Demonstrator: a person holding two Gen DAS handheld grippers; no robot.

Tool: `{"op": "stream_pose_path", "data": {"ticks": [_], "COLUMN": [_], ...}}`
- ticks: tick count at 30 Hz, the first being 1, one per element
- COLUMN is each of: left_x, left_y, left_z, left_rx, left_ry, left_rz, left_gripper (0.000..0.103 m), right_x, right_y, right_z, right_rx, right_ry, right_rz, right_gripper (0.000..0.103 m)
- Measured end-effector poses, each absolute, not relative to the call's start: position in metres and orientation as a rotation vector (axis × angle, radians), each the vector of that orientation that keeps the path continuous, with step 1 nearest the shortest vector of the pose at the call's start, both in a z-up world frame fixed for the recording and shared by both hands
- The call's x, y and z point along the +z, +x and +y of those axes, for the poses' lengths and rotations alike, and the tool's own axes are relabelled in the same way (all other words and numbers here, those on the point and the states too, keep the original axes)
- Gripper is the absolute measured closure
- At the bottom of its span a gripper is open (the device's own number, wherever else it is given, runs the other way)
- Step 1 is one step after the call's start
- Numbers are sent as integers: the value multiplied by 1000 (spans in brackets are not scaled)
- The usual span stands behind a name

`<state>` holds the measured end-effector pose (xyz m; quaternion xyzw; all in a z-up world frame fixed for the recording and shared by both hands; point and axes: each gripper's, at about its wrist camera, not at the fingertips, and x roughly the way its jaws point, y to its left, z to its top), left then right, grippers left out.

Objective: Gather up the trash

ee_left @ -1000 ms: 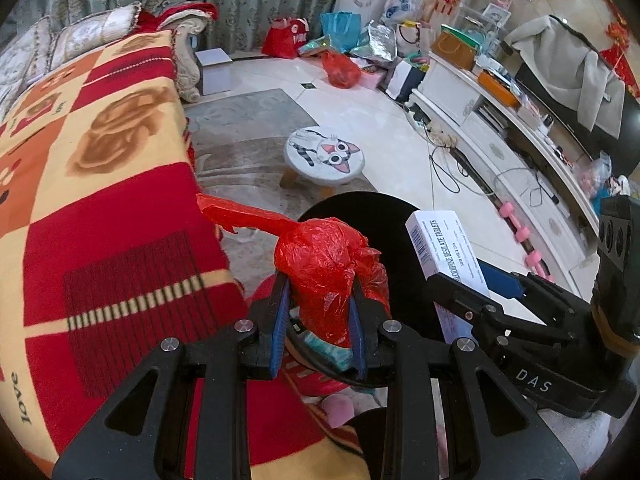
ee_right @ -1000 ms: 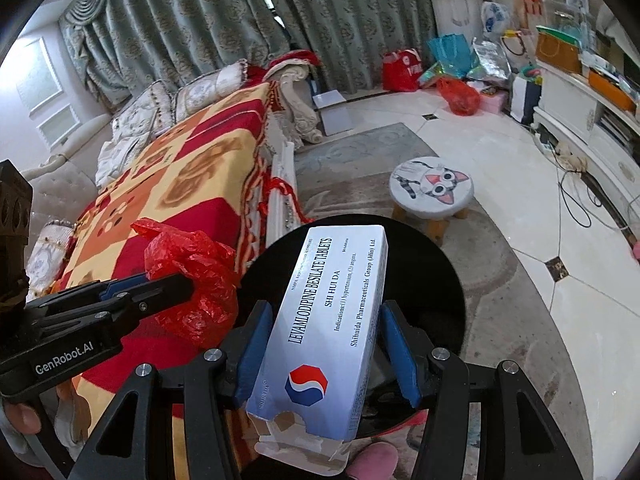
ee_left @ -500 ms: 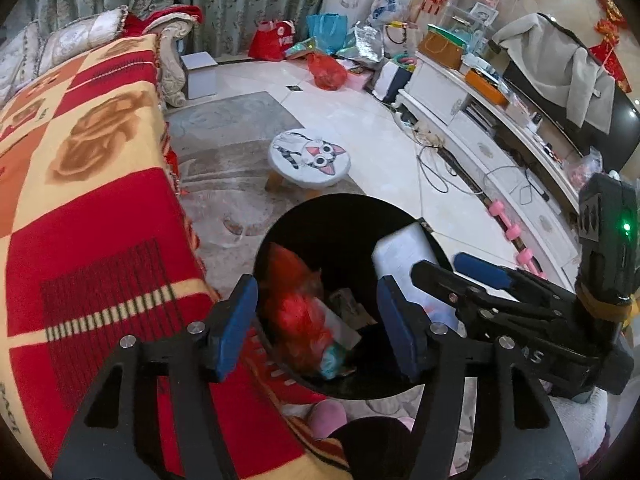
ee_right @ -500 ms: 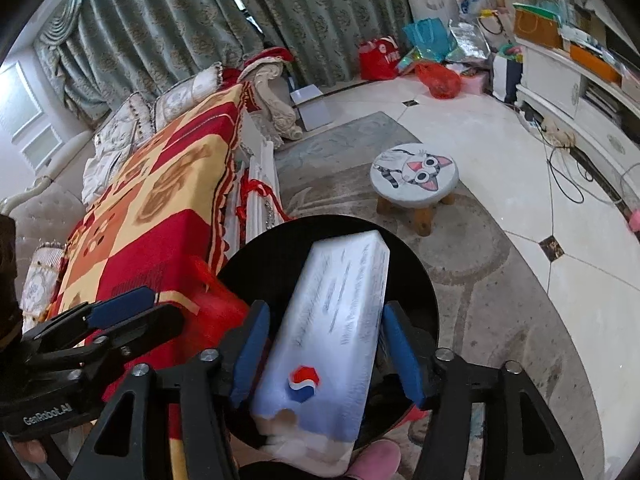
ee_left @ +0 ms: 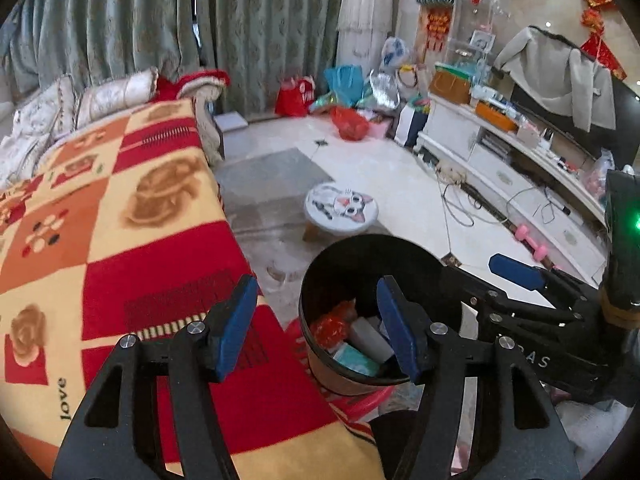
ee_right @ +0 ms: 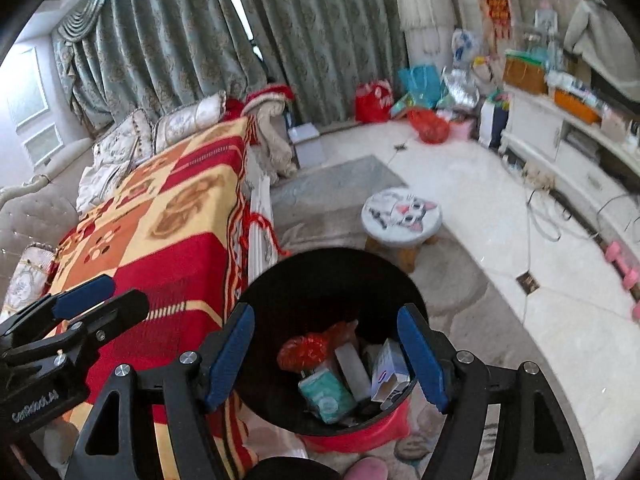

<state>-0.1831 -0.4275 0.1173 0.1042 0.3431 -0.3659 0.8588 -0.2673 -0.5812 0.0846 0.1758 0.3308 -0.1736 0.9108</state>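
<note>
A black trash bin (ee_left: 372,240) (ee_right: 332,254) stands on the floor beside the sofa. Inside it lie a crumpled red plastic bag (ee_left: 330,326) (ee_right: 304,352), a white tablet box (ee_right: 390,374) and a teal tissue pack (ee_right: 326,394). My left gripper (ee_left: 316,292) hangs open above the bin's left rim, holding nothing. My right gripper (ee_right: 325,312) hovers over the bin mouth with its jaws opening and nothing between them. Each gripper shows at the edge of the other's view: the right gripper's fingers (ee_left: 516,272), the left gripper's fingers (ee_right: 84,292).
A sofa under a red and yellow blanket (ee_left: 120,240) fills the left. A cat-face stool (ee_left: 342,210) stands just beyond the bin. A white TV cabinet (ee_left: 500,168), cables and pink dumbbells (ee_left: 532,240) line the right. Bags (ee_right: 426,124) sit by the curtain. A red basin (ee_right: 360,428) sits under the bin.
Both grippers opened. The red bag dropped from the left one and the tablet box from the right one into the bin. Both grippers then rose and tilted up.
</note>
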Motion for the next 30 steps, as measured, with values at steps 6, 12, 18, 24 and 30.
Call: {"op": "stream_pose_path", "data": {"ticks": [6,12,18,24,30], "left_x": [139,157,169,180,181], "left_y": [-196,-203,-207,-211,-212], "left_z": [-400,-378,-360,-348,-343], "left_rx": [-757,-743,-732,-720,-716], "left_ry": [182,153,124,105,101], "left_rz": [660,610,570,537,527], "left_gripper": [42,42,42,42,42], "right_x": [115,140,158,168,173], "right_y": [-279,-288,-294,-300,-300], "right_z": [-559,-536,-519,-508,-501], "right_rx": [-391,-397,-394,-393,-403], "right_ry": [307,264,214,193,175], "right_rz": [616,559,522,496,481], "right_gripper": [31,31,30,27,25]}}
